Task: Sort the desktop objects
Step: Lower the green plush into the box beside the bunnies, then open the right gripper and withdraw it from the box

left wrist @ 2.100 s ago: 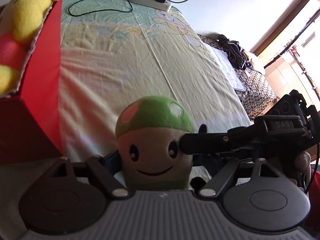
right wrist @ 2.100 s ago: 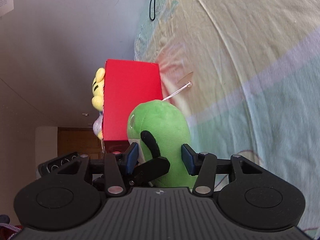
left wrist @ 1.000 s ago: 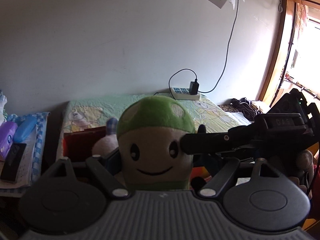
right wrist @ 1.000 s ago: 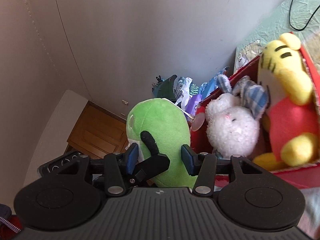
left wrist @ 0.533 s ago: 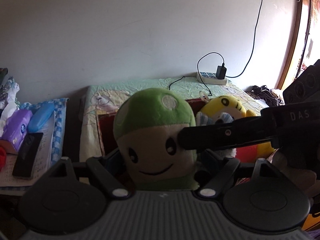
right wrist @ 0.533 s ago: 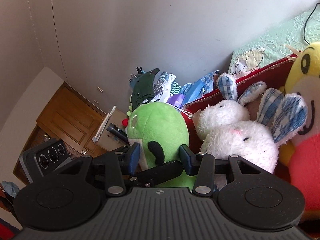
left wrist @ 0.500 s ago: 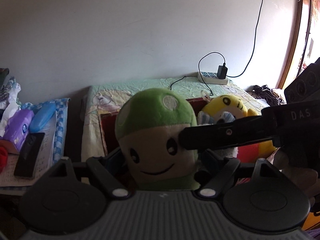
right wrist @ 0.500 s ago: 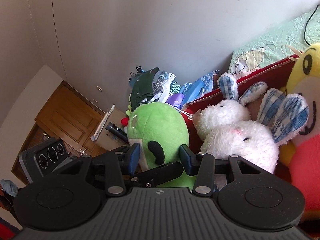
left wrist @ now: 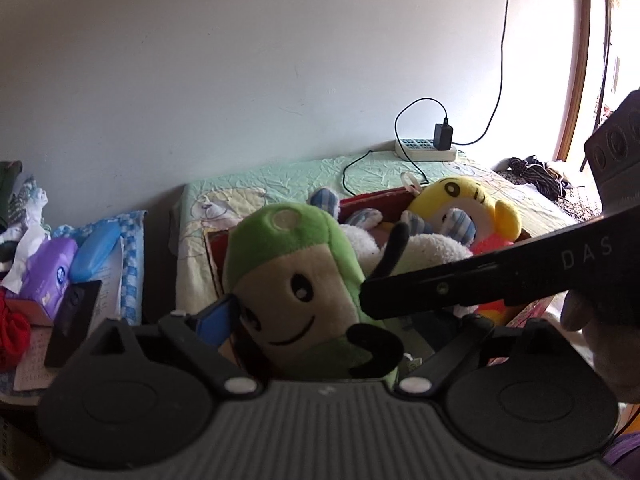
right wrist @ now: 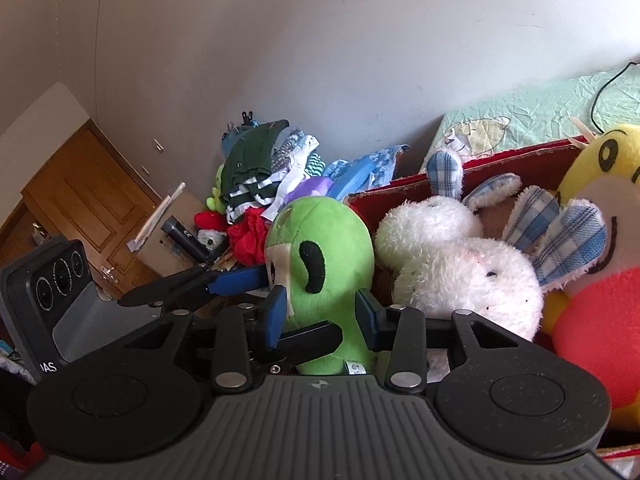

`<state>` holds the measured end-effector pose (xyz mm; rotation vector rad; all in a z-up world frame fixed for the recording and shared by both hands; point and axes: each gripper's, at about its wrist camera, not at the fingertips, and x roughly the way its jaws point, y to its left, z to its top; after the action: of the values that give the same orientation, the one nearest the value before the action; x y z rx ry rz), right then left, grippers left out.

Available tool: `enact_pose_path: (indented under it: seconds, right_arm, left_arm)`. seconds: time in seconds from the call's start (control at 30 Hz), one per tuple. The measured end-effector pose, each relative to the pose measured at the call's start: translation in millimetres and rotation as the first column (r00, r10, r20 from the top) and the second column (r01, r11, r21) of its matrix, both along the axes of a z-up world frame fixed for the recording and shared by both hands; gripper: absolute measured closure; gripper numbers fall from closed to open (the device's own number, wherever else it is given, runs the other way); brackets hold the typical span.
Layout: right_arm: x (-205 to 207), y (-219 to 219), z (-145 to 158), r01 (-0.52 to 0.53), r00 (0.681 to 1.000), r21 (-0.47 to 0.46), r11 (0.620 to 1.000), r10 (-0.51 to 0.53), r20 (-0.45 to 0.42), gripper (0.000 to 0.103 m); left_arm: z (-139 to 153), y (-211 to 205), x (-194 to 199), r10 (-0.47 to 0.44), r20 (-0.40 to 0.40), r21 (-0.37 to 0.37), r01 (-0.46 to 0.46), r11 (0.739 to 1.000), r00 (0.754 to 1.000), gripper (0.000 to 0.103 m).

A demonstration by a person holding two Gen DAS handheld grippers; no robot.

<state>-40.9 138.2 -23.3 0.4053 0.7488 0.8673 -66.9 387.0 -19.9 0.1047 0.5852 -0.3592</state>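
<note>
A soft green plush toy (right wrist: 324, 264) is pinched by the right gripper (right wrist: 320, 312); the left gripper (left wrist: 320, 320) is spread. A fuzzy white rabbit (right wrist: 460, 264) is seen at three o'clock in the red box (right wrist: 500, 160).

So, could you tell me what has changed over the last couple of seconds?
The green plush was carried from above the bedsheet over to the red box and now tilts at its near corner. The left gripper has opened around it. The right gripper stays shut on it; white rabbit and yellow plush unmoved.
</note>
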Motion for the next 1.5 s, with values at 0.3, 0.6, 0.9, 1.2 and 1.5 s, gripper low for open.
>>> enact_pose_path:
  seconds: [0.3, 0.6, 0.9, 1.2, 1.5]
  right_arm:
    - [0.6, 10.4, 12.8, -0.04, 0.999, -0.049, 0.998, 0.04, 0.001, 0.087]
    - [9.8, 49.7, -4.7, -0.05, 0.998, -0.206, 0.977, 0.043, -0.04, 0.088]
    - [14.6, 55.7, -18.7, -0.052, 0.995, -0.239, 0.97, 0.03, -0.094, 0.087]
    - [24.1, 21.9, 11.6, 0.099, 0.995, -0.046, 0.994, -0.098, 0.035, 0.085]
    - [40.7, 41.6, -7.1, 0.077, 0.997, -0.09, 0.993, -0.077, 0.004, 0.085]
  left_arm:
    - [9.2, 8.5, -8.3, -0.074, -0.006, -0.057, 0.073, 0.996, 0.997, 0.006]
    - [-2.9, 2.9, -2.1, -0.11, -0.045, -0.033, 0.109, 0.994, 0.993, 0.005]
    - [-12.4, -3.9, 2.4, -0.102, -0.08, -0.01, 0.101, 0.995, 0.992, 0.003]
    - [-14.5, -10.1, 0.3, -0.105, -0.102, 0.0, 0.105, 0.994, 0.989, 0.002]
    - [-17.8, -3.8, 0.6, -0.081, -0.162, -0.063, 0.071, 0.995, 0.983, 0.002]
